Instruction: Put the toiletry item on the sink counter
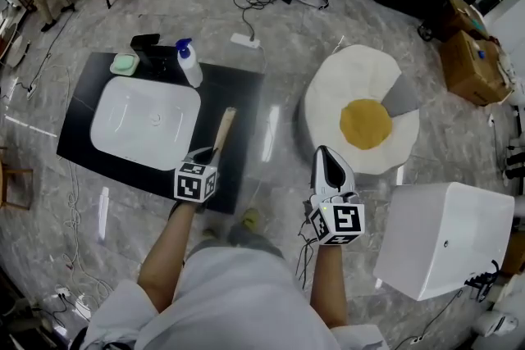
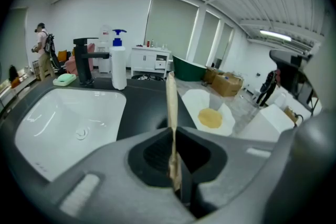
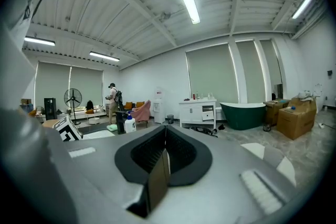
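A long, flat, tan wooden toiletry item (image 1: 223, 127) sticks out ahead of my left gripper (image 1: 212, 153), whose jaws are shut on its near end. In the left gripper view the item (image 2: 171, 107) shows edge-on, over the right part of the black sink counter (image 2: 142, 99). I cannot tell whether it touches the counter. The white basin (image 1: 146, 120) lies to its left. My right gripper (image 1: 326, 153) hangs over the floor to the right of the counter (image 1: 242, 106), shut with nothing in it (image 3: 165, 144).
A white pump bottle (image 1: 189, 63), a black faucet (image 1: 148, 45) and a green soap dish (image 1: 125, 64) stand along the counter's far edge. An egg-shaped rug (image 1: 361, 111) lies to the right, a white box (image 1: 447, 238) near right, cardboard boxes (image 1: 472, 61) beyond.
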`<state>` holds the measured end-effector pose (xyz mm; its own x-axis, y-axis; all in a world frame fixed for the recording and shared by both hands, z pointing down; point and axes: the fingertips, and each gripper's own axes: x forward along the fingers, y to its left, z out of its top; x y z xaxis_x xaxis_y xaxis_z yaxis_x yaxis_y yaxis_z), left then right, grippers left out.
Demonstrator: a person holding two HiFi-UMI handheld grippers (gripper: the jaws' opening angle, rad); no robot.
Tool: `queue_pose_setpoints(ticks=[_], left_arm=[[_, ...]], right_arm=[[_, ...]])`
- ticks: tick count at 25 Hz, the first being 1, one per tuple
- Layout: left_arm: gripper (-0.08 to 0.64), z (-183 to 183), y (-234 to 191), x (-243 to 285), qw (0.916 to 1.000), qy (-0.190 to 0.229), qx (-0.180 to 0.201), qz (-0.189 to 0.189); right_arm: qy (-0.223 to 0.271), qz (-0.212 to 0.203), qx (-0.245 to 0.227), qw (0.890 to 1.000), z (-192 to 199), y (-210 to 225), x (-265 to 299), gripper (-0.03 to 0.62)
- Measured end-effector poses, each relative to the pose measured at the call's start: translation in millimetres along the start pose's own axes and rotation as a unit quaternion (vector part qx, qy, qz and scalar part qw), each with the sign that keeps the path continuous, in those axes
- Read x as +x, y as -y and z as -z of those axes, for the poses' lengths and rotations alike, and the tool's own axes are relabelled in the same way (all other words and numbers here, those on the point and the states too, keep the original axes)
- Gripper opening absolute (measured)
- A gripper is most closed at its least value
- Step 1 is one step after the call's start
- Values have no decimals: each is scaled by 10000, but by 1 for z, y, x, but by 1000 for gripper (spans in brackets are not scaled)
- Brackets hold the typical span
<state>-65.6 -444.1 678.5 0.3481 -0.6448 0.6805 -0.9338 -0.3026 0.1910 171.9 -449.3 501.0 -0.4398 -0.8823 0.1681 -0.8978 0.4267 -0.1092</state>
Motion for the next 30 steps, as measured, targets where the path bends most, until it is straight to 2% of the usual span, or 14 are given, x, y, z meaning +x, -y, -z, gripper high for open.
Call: queue_pose_setpoints(ticks=[7,13,24,30], left_arm=[[21,13,-7,23,9996,-241,-112,-5],[28,15,-15,28,9994,-297,-108,-163],[77,13,-27,16,9991,-165,-139,-376],[78,1,-23,-4,9988,52,-183,-453]], right_arm=[[-157,51,36,9999,13,11,6,3],[-247,19,31,9997,18,14,10,3],[-274,-79,9,9996,22,4,10,3],[-177,-130,23,9998,12,1,0,3]])
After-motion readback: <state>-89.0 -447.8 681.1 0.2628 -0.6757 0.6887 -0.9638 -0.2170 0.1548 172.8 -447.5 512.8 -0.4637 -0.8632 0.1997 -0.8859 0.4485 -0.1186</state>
